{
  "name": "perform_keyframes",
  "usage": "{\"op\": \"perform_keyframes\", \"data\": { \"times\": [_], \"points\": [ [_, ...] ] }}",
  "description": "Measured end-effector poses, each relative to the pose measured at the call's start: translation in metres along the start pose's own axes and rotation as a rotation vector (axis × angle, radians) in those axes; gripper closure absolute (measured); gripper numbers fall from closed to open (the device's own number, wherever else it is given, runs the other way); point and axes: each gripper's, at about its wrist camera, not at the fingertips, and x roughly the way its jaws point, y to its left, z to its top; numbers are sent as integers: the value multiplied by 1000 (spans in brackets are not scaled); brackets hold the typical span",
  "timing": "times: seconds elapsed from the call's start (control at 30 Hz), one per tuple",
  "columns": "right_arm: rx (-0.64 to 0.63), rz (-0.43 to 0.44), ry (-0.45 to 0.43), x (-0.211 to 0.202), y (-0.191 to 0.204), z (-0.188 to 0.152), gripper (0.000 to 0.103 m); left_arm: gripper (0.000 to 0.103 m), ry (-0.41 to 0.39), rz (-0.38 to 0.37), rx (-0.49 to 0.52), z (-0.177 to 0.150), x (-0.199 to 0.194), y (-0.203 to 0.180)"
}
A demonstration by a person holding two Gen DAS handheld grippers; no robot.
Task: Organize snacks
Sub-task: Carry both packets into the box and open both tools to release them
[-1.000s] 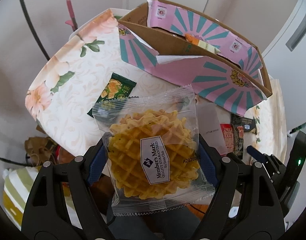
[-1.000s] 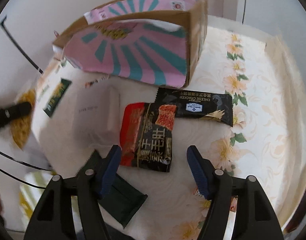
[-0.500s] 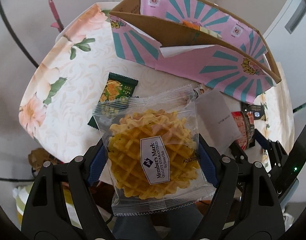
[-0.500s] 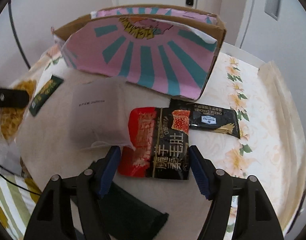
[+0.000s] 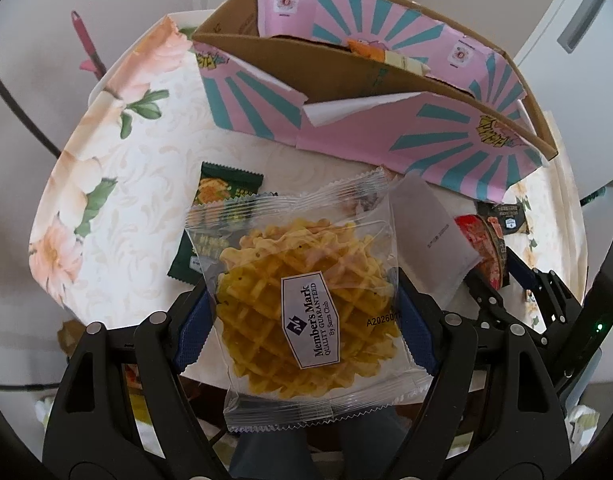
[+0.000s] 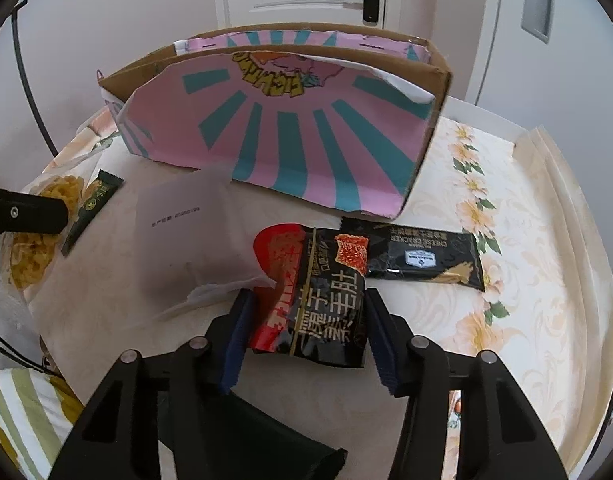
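Here our left gripper clamps the waffle packet by its edges above the flowered table, short of the pink cardboard box. That clear, crinkly film looks slippery and could slide out if we tilt. To the right, our right gripper has just been closing around the glossy red-and-black pouch; its blue pads flank it, contact unclear. The flat pouch may buckle or skid, or snag the translucent white wrapper beside it.
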Motion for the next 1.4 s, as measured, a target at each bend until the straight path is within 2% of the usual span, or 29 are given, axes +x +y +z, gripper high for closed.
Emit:
{"op": "perform_keyframes", "data": {
  "times": [0.3, 0.53, 0.7, 0.9, 1.0, 1.2, 1.4],
  "points": [
    [57, -16, -20, -25, -23, 4, 54, 24, -39, -32, 5, 5, -15, -11],
    [85, -17, -65, -62, -27, 25, 54, 24, -111, -83, 32, 21, -49, -15],
    [113, -35, -112, -96, -19, 53, 53, 24, -178, -129, 92, 49, -76, -11],
    [176, -49, -171, -120, -7, 94, 53, 24, -245, -189, 210, 101, -95, -9],
    [202, -62, -170, -121, -2, 112, 53, 24, -247, -192, 259, 127, -91, -10],
    [243, -64, -155, -110, -1, 142, 53, 24, -158, -200, 296, 178, -55, -16],
    [247, -50, -127, -85, -10, 163, 53, 24, -79, -141, 319, 206, -8, -20]
  ]
}}
